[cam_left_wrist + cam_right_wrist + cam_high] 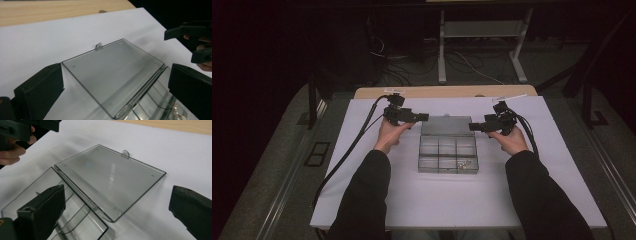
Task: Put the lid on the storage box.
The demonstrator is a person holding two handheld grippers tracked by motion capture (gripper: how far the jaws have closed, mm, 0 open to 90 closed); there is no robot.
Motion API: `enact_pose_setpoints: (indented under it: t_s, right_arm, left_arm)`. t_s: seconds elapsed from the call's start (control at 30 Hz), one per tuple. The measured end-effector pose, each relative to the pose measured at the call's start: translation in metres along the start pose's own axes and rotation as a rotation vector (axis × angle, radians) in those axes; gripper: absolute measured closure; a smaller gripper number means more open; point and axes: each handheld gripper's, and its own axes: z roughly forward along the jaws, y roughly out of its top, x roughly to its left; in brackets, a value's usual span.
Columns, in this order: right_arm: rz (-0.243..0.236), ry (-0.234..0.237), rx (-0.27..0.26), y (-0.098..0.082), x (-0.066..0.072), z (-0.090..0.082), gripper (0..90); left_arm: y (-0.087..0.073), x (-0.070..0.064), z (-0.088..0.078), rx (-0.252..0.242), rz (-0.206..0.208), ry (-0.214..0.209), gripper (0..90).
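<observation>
We have the left gripper [424, 117] raised over the white mat [362, 165], just left of the far part of the clear compartment box [448, 154]; its jaws stand spread wide with nothing between them, as the left gripper view shows one black jaw low at each side of the lid [112, 75]. The box sits mid-table between both hands, its lid swung fully open and lying flat on the mat on the far side, hinge [147, 87] toward the tray. The small tab [98, 46] marks the lid's free far edge. In the near-right compartment we see a few small pale pieces [463, 163]; what they are we cannot tell. The right gripper [473, 126] hovers just right of the lid, jaws likewise spread and empty, confirmed in the right gripper view, where the lid [110, 180] lies between them. We judge the step in hand to be closing the lid. To do it well we would bring one claw to the far edge near the tab, get a jaw under that edge, and lift it in an arc about the hinge. The other claw should steady the tray wall, since a light plastic box will probably slide on the mat. Slow closing should keep the small pieces from jumping compartments.
</observation>
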Motion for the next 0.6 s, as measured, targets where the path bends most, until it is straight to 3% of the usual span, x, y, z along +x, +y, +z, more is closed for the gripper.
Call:
enact_pose_setpoints:
  t_s: [0.17,0.3,0.5,0.6]
  right_arm:
    - [0.03,-0.004,0.012,-0.003,-0.009,0.008,0.8]
    - [0.034,-0.01,0.028,-0.006,-0.013,0.013,0.8]
    - [0.063,-0.048,0.037,-0.007,-0.015,0.018,0.9]
    - [0.073,-0.032,0.025,-0.007,-0.016,0.018,15.0]
  left_arm:
    - [-0.007,0.008,0.011,0.011,-0.033,0.005,0.0]
    - [-0.013,0.012,0.019,0.056,-0.038,0.012,0.0]
    - [-0.019,0.015,0.027,0.075,-0.056,0.017,4.0]
    - [-0.021,0.015,0.029,0.077,-0.064,0.024,10.5]
